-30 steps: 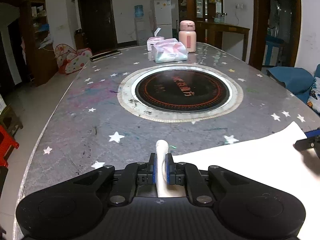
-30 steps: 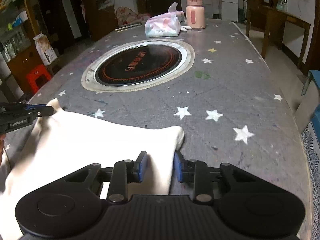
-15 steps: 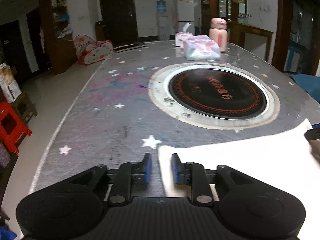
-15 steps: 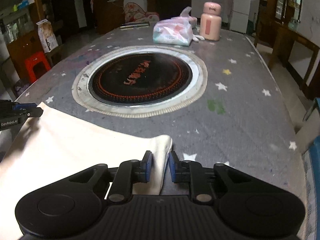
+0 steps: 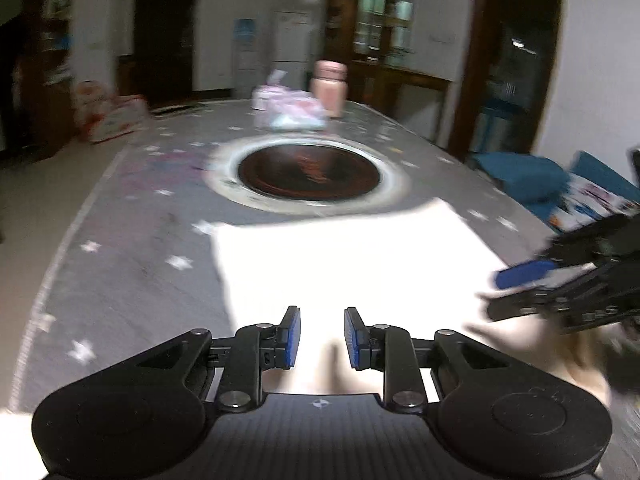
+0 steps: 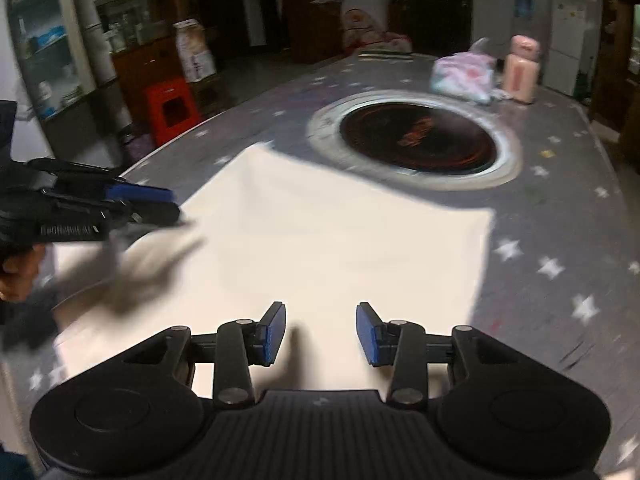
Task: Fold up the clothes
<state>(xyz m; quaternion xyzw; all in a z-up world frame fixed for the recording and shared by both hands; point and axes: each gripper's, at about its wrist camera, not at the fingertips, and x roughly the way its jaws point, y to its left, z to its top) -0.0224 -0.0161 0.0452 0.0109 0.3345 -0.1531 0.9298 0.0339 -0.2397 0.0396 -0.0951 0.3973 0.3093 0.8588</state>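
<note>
Fingers of the left gripper (image 5: 318, 338) stand apart with nothing pinched between their blue pads; white cloth (image 5: 344, 264) lies flat beneath them, not in them. Over at the right gripper (image 6: 321, 334) the jaws are opening, and the gap there is also empty, the pads hanging above the cloth rather than pressing on it. Each tool shows in the other's view: the right one at three o'clock from the left camera, the left one at nine o'clock from the right camera, with a bare hand (image 6: 18, 270) gripping its handle.

Both views are smeared by motion, so fine detail is lost. The step in hand looks like letting go after a fold and lining up for the next. To do it well, I would lift both tools clear before travelling, so the pads do not drag the top layer, then take two matching corners of the near edge and carry them together to keep the edges square.

The cloth is plain, off-white, laid as a smooth rectangle without visible wrinkles on the grey star-patterned table (image 6: 560, 208), near the front edge. Its far edge lies just short of the round dark hob (image 5: 308, 172) at twelve o'clock. Whether it is one layer or several I cannot tell.
</note>
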